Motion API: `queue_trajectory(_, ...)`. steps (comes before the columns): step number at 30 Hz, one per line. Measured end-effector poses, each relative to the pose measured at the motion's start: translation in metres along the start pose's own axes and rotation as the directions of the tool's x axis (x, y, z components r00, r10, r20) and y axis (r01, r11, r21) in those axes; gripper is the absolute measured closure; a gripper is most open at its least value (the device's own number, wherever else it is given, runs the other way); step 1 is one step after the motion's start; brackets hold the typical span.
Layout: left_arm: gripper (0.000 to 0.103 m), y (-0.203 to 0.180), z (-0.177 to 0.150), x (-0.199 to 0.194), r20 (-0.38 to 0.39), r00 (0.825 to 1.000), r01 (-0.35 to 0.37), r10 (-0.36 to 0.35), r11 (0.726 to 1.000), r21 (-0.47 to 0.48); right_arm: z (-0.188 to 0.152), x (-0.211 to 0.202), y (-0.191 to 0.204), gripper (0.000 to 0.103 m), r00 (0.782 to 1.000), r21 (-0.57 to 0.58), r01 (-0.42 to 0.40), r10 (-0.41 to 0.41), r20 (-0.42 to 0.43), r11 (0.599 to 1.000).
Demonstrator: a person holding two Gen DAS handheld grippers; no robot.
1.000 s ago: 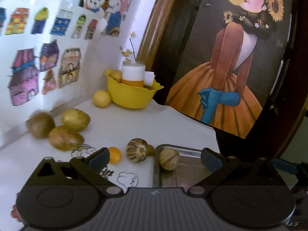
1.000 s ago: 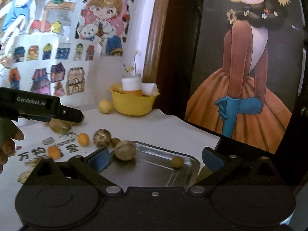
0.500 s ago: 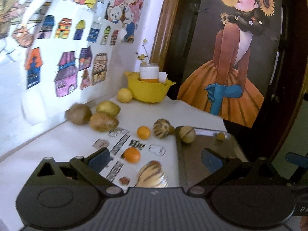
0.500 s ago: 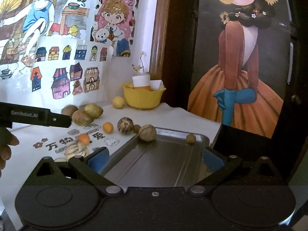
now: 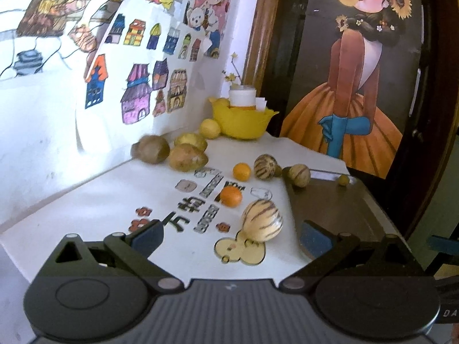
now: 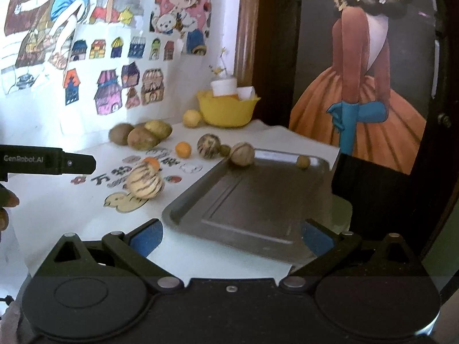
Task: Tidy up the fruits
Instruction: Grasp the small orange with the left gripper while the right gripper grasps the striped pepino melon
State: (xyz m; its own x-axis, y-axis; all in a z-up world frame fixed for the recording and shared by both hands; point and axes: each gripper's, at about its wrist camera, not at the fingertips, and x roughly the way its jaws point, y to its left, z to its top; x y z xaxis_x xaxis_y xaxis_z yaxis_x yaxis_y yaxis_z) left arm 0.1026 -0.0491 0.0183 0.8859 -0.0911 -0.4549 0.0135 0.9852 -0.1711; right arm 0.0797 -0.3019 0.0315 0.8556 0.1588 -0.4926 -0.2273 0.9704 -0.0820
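A grey metal tray (image 6: 258,200) lies on the white table and holds a striped round fruit (image 6: 242,154) and a small yellow fruit (image 6: 303,161) at its far edge. A pale striped melon (image 5: 261,221) lies on the table just ahead of my open, empty left gripper (image 5: 231,236); it also shows in the right wrist view (image 6: 145,180). Two oranges (image 5: 231,196) (image 5: 241,171), another striped fruit (image 5: 265,167) and three brown-yellow fruits (image 5: 188,157) lie farther back. My right gripper (image 6: 231,235) is open and empty over the tray's near edge.
A yellow bowl (image 5: 242,121) with a white jar stands at the back by the wall, with a lemon (image 5: 210,128) beside it. The wall with drawings is on the left. A dark painted panel (image 5: 358,86) stands behind the tray. The left gripper's body (image 6: 46,160) shows in the right wrist view.
Both grippers have pulled back from the table, so more of the table and the whole tray show. The near striped melon has come into view. Both stay open.
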Motion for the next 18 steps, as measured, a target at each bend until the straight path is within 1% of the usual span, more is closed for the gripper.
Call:
queue_trajectory(7,0.0,0.014,-0.012,-0.004,-0.036,0.999,-0.021,0.022,1.0,0.022,-0.008,0.006,0.019,0.001,0.997,-0.001,-0.036,0.036,-0.067,0.999)
queue_trajectory(14,0.0,0.043,-0.016,-0.003,-0.093,0.993,-0.073,0.073,0.997,0.01,-0.008,0.014,0.036,0.001,0.992,-0.029,-0.073,0.07,-0.105,0.997)
queue_trajectory(18,0.0,0.062,-0.017,-0.002,-0.112,0.988,-0.108,0.108,0.994,0.002,-0.006,0.02,0.042,0.001,0.989,-0.039,-0.094,0.088,-0.119,0.995)
